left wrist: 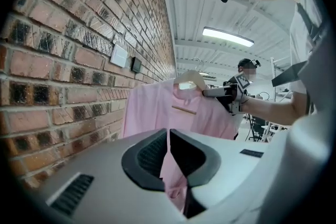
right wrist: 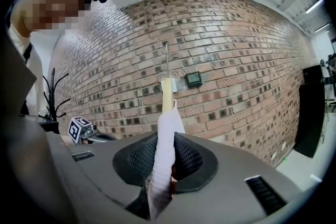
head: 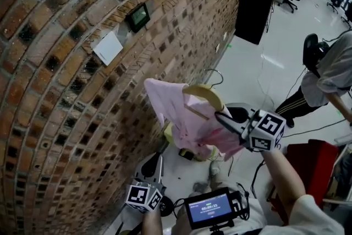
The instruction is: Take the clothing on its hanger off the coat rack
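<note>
Brick wall (head: pixel 66 91): fills the left side and runs from near to far.
White wall plate (head: pixel 108 47): fixed to the bricks; any print on it is too small to read.
Black wall box (head: pixel 137 17): just beyond the plate; greenish face, content illegible.
Coat rack (right wrist: pixel 52 89): black branched top, seen only at the far left of the right gripper view; its lower part is cut off by the gripper body.
Left gripper (left wrist: pixel 168 136): near, low left; jaws pressed together on a fold of the pink garment's lower part. Its marker cube (head: pixel 146 197) carries black-and-white square codes.
Pink garment (head: pixel 187 118): held in the air beside the wall, between the two grippers and well apart from the coat rack. In the left gripper view its hem is hidden behind the gripper body.
Wooden hanger (head: pixel 206 95): inside the garment; one arm is bare, the other lies under fabric.
Hanger hook (head: pixel 214 75): thin wire, standing free in the air.
Screen unit (head: pixel 209 207): near edge, centre; shows a row of light digits too small to read; cut off by the bottom edge.
Right gripper (head: pixel 221 117): jaws closed, pinching the garment's shoulder over the hanger.
Black cabinet (head: pixel 256 0): far, against the wall.
Red object (head: pixel 311 165): near right, partly hidden by the arm; its kind is unclear.
Second person (head: pixel 330 74): right edge, cut off by the frame.
</note>
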Demonstrator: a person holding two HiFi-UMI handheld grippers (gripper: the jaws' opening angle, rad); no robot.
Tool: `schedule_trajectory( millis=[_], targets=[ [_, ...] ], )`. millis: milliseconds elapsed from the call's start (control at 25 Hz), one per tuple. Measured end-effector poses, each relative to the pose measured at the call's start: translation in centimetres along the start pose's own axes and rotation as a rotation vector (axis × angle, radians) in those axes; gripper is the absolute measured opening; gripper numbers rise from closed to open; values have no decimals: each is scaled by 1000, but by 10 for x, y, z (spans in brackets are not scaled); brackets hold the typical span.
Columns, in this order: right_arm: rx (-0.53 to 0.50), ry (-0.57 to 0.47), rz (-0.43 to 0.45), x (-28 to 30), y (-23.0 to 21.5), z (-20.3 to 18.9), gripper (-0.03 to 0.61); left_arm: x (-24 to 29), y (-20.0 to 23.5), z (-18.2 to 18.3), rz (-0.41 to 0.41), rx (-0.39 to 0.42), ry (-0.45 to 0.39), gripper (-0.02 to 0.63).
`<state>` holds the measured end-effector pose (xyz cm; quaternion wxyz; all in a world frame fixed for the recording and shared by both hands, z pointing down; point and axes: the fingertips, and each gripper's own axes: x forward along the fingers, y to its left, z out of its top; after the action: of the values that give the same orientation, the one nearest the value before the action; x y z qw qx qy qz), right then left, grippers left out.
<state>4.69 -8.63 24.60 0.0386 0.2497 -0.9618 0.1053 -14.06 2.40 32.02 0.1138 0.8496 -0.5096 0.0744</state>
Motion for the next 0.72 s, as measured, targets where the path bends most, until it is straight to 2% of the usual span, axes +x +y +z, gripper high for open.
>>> schedule_trajectory(
  millis=[320,720],
  targets=[
    [-24,26,54,17,-78,-2,43,51,8,10,68,-29,0,29],
    [-55,66,114,40,-136,-32,43,97,16,6,123,-15,46,29]
  ],
)
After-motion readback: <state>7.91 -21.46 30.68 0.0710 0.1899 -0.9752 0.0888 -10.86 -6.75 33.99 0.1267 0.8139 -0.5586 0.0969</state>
